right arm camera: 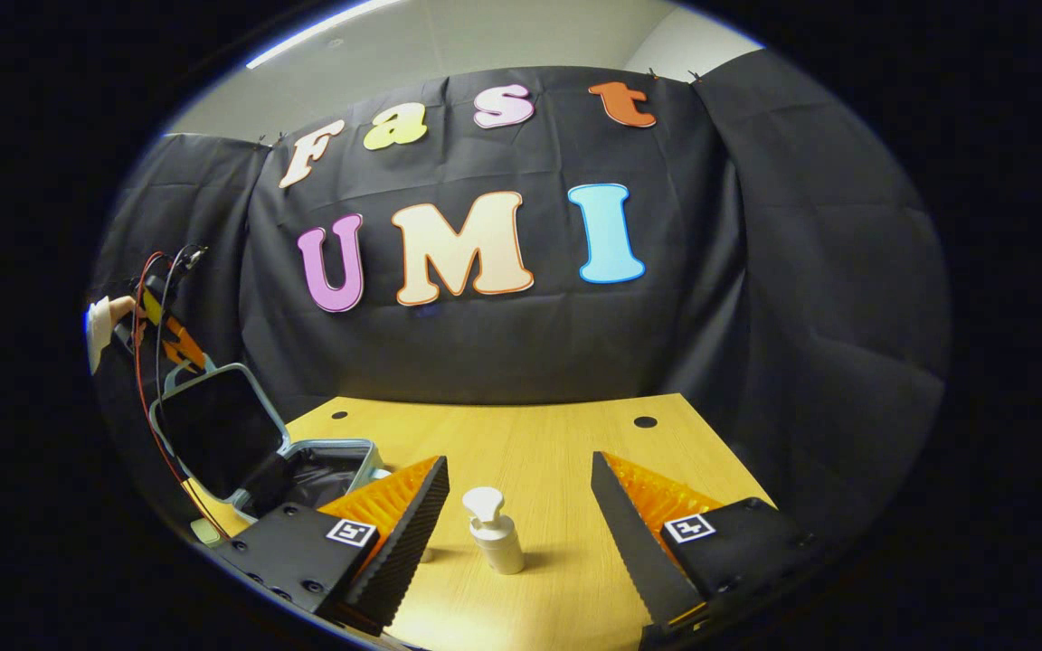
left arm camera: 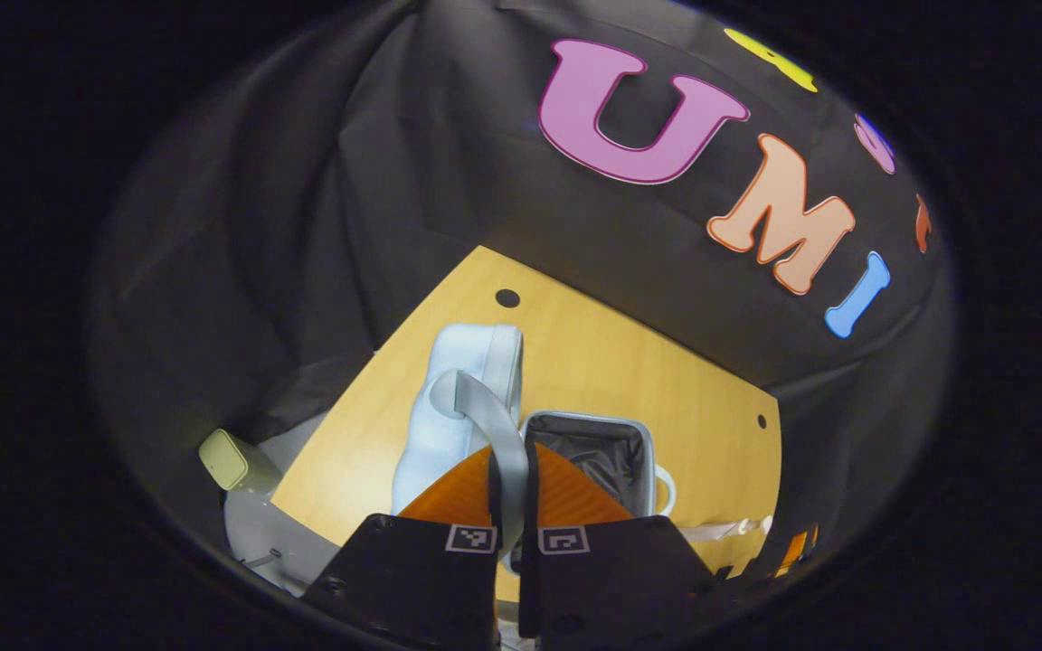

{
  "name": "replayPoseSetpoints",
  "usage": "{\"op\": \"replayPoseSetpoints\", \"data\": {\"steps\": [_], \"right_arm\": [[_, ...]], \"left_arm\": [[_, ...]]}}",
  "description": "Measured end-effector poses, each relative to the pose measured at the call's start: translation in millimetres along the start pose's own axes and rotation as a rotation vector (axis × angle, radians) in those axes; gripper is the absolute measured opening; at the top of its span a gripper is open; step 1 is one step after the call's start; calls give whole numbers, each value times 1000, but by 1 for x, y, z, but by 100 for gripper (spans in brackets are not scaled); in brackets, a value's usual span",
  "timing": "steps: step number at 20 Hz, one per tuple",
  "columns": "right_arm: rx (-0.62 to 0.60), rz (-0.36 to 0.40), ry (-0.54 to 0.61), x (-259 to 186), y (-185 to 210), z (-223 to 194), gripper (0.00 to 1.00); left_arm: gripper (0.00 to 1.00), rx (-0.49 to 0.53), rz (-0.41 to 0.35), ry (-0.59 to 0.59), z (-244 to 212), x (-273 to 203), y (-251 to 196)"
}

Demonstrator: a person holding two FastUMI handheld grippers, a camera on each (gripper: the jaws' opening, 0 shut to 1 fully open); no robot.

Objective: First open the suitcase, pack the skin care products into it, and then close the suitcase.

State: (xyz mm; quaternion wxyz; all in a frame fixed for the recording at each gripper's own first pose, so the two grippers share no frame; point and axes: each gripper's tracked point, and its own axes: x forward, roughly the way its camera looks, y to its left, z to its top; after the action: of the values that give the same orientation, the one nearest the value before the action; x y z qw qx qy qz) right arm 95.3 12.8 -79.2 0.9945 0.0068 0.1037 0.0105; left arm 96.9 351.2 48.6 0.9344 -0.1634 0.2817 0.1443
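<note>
A pale blue suitcase stands open on the wooden table (right arm camera: 539, 452). Its lid (left arm camera: 462, 407) is raised, and its base (left arm camera: 589, 452) shows dark lining. My left gripper (left arm camera: 510, 452) is shut on the grey handle strap (left arm camera: 483, 402) at the lid's top. In the right gripper view the lid (right arm camera: 213, 434) stands upright at far left above the base (right arm camera: 326, 470), with the left gripper (right arm camera: 173, 339) and a hand (right arm camera: 105, 325) at its top edge. A white pump bottle (right arm camera: 496, 533) stands upright between the spread fingers of my open right gripper (right arm camera: 518, 463), touching neither.
The table has round holes near its far edge (right arm camera: 645, 421) (left arm camera: 507, 297). Red and black cables (right arm camera: 143, 389) hang beside the lid. A pale green object (left arm camera: 224, 459) sits beyond the table's left edge. Black cloth walls close the booth.
</note>
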Motion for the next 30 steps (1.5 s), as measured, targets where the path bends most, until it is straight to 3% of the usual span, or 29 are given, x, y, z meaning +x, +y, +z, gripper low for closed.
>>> {"op": "replayPoseSetpoints", "data": {"steps": [6, 14, 18, 25, 28, 30], "right_arm": [[7, -49, -3, 4, 4, 0, 99], [-20, -88, -4, 5, 21, 4, 100], [-28, -81, 28, 7, 43, -10, 99], [-49, -26, 76, 13, 81, -30, 99], [-61, -18, 78, 16, 86, -31, 99], [-60, -20, 73, 19, 84, -29, 99]], "left_arm": [[2, 41, 90, -30, -3, 24, 82], [2, -87, -49, 25, -71, 118, 150], [2, -94, -70, 46, -96, 149, 162], [2, -125, -121, 39, -104, 163, 176], [3, -79, -74, 38, -106, 165, 187], [19, -34, -19, 34, -106, 163, 195]]}}
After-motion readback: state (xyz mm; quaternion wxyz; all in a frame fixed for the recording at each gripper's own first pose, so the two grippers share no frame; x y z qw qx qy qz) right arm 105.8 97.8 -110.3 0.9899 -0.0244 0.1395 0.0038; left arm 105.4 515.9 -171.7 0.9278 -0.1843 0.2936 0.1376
